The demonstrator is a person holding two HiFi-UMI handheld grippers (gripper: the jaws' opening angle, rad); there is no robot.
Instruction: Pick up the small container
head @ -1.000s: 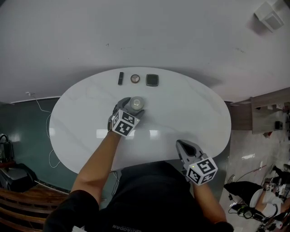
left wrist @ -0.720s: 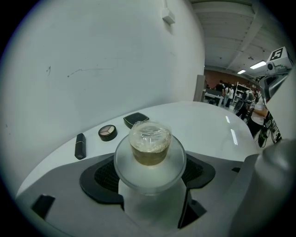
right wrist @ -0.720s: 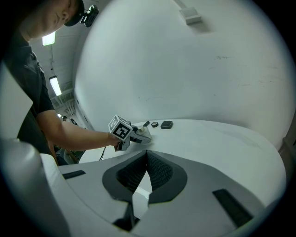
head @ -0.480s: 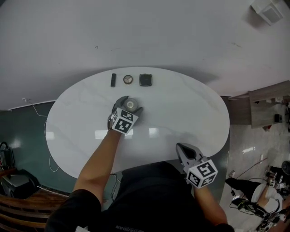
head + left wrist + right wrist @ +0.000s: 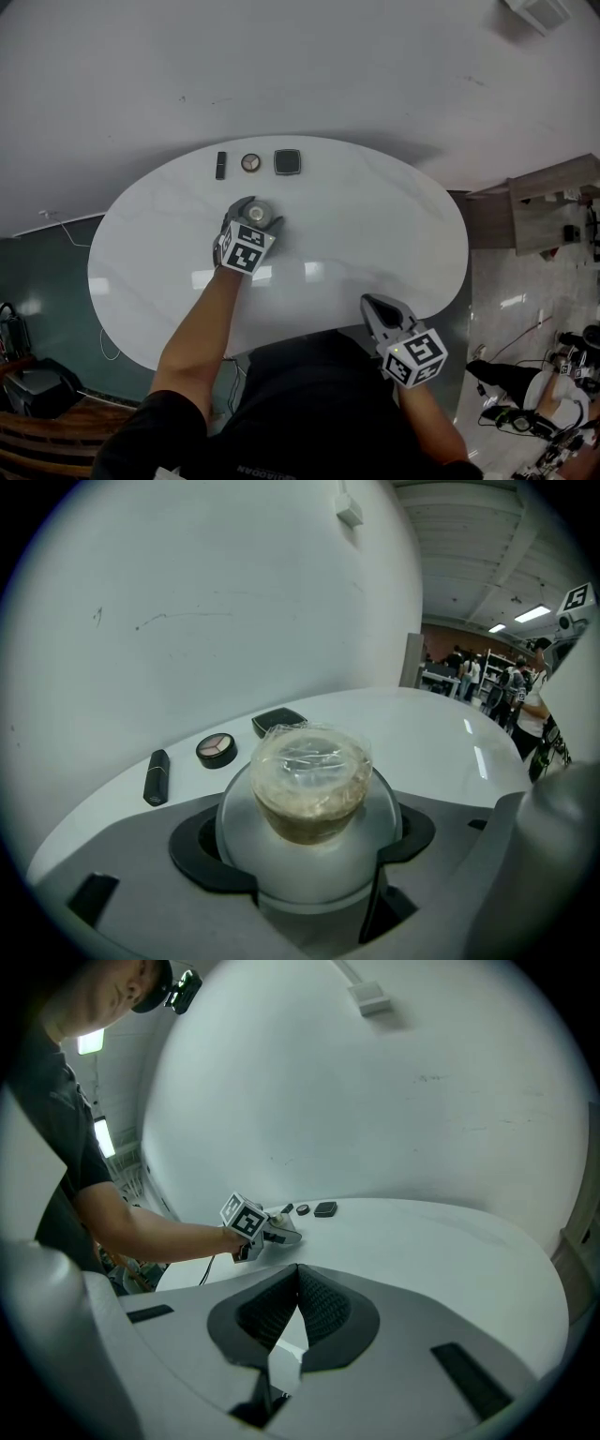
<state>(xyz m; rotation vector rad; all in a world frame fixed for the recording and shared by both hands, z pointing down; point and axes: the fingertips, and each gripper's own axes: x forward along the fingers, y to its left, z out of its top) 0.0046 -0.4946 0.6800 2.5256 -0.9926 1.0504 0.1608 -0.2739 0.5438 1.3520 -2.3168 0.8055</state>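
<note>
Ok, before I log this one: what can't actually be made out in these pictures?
- Whether the small container is off the table: its base sits behind the left gripper in that gripper's own view, and the head view looks straight down on it.
- What fills it: left gripper view, creased film covers the top.
- Any print on the black tube, round compact and black case: too small in every view.

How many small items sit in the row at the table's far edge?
3: a black tube on the left, a round compact in the middle, a black square case on the right. None looks hidden.
</note>
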